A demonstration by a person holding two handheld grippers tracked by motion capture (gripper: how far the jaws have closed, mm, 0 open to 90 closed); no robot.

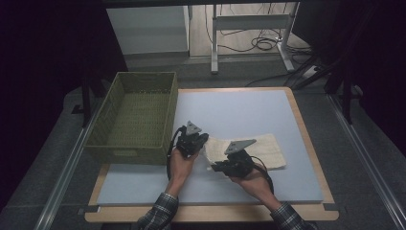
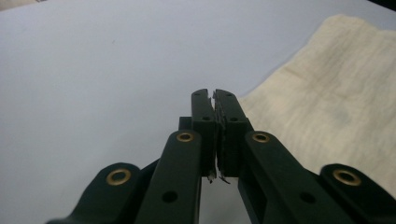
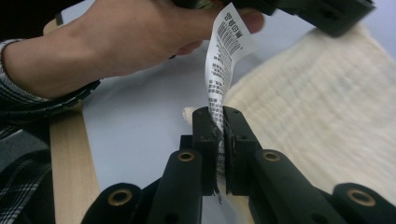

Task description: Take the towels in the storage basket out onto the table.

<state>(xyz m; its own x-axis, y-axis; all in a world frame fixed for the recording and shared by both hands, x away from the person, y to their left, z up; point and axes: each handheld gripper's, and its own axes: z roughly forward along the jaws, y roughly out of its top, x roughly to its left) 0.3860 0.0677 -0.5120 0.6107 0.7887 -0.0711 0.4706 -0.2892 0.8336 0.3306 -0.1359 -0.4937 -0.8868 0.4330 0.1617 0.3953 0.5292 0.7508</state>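
A cream towel (image 1: 261, 147) lies on the pale blue mat (image 1: 239, 105). In the right gripper view my right gripper (image 3: 215, 112) is shut on the towel's white printed label (image 3: 229, 42), which stands up from between the jaws, with the towel (image 3: 317, 102) spreading to the right. In the high view the right gripper (image 1: 214, 166) sits at the towel's near left corner. My left gripper (image 1: 204, 139) is at the far left corner. Its jaws (image 2: 215, 95) are pressed together with the towel (image 2: 327, 93) just beside them; no cloth shows between them.
A green woven basket (image 1: 129, 154) stands off the mat's left side, nothing inside it. The wooden table edge (image 1: 309, 143) frames the mat. In the right gripper view the person's left hand (image 3: 140, 37) and the left gripper (image 3: 327, 14) hover close above the label.
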